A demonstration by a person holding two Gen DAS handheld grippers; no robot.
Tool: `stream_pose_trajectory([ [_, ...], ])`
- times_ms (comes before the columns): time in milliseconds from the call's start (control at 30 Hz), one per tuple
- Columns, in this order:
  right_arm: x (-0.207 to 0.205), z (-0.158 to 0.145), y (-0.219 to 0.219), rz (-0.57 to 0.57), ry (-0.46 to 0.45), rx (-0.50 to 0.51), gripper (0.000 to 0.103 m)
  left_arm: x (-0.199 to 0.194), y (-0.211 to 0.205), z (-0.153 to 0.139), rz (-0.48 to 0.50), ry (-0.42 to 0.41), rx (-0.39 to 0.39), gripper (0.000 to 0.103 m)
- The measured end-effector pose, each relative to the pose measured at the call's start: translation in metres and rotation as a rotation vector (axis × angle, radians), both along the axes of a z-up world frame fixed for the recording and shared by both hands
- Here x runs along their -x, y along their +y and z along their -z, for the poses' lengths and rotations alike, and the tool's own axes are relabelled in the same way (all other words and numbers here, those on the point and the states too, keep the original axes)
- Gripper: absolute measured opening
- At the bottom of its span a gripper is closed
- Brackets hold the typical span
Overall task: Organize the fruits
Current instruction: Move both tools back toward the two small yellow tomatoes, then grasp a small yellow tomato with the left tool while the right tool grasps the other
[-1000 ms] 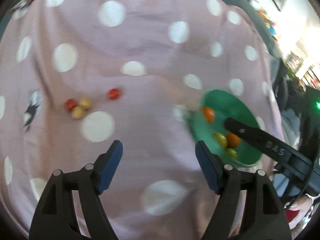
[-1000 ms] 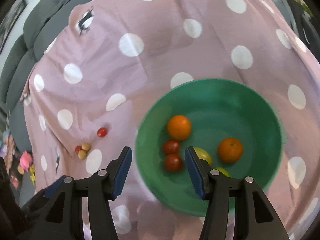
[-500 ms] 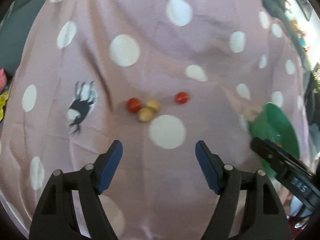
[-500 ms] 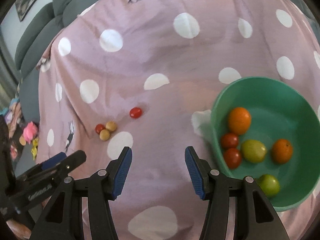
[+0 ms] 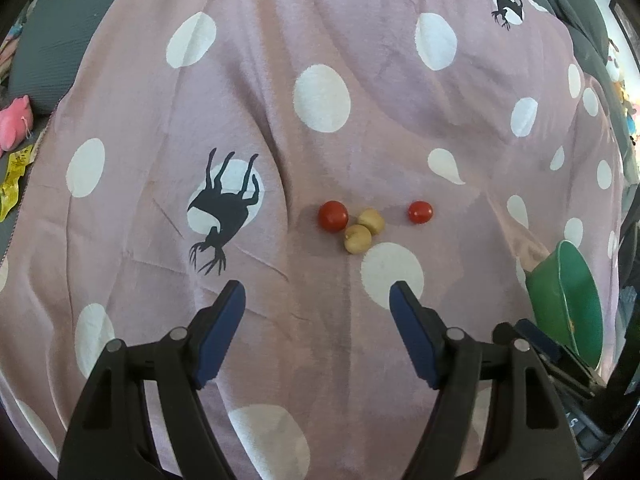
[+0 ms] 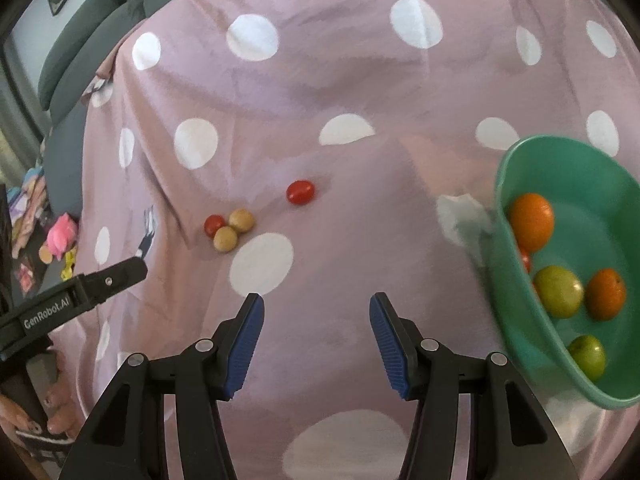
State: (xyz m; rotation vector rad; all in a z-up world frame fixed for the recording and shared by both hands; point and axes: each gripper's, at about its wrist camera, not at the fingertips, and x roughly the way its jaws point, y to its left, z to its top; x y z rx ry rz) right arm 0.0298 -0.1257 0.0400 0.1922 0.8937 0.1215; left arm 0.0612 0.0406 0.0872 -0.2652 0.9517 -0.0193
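Note:
On the pink dotted cloth [image 5: 280,60] lie a red tomato [image 5: 333,216], two small tan fruits [image 5: 371,221] [image 5: 357,239] touching it, and a second red tomato [image 5: 420,212] apart to the right. My left gripper [image 5: 318,298] is open and empty, just short of them. My right gripper [image 6: 316,312] is open and empty over the cloth. The same fruits show in the right wrist view: tomato [image 6: 300,192], tan pair [image 6: 241,220], tomato [image 6: 214,225]. The green bowl [image 6: 516,160] at right holds two oranges [image 6: 531,222], green fruits [image 6: 558,291] and a partly hidden tomato.
The bowl [image 5: 568,284] sits at the right edge of the left wrist view. A grey sofa [image 6: 88,32] lies behind the cloth. Toys, including a pink one [image 6: 62,236], lie at the left. The left gripper's finger [image 6: 100,280] shows at the left of the right wrist view.
Both grippers have swung left, away from the bowl. The loose fruits have come to the centre of the left wrist view and closer. The bowl has slid to the right edge in both views.

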Motion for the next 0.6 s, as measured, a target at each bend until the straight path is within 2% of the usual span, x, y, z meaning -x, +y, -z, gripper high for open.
stream_pose_trajectory([
  [167,-0.001,0.003,0.006,-0.004,0.007,0.008,0.055,-0.002,0.006,-0.002,0.004,0.002,0.018,0.074],
  [300,-0.002,-0.006,0.008,-0.018,-0.006,0.028,0.055,-0.005,0.014,-0.004,-0.005,-0.004,0.033,0.074],
  [367,-0.004,-0.012,0.008,-0.02,-0.019,0.023,0.055,-0.007,0.018,-0.005,-0.003,-0.012,0.031,0.07],
  [500,-0.023,-0.023,0.005,-0.008,-0.012,-0.042,0.055,-0.016,0.026,-0.004,-0.018,-0.001,0.056,0.067],
  [600,-0.046,-0.024,0.002,0.012,0.019,-0.101,0.055,-0.026,0.027,-0.006,-0.004,0.002,0.076,0.059],
])
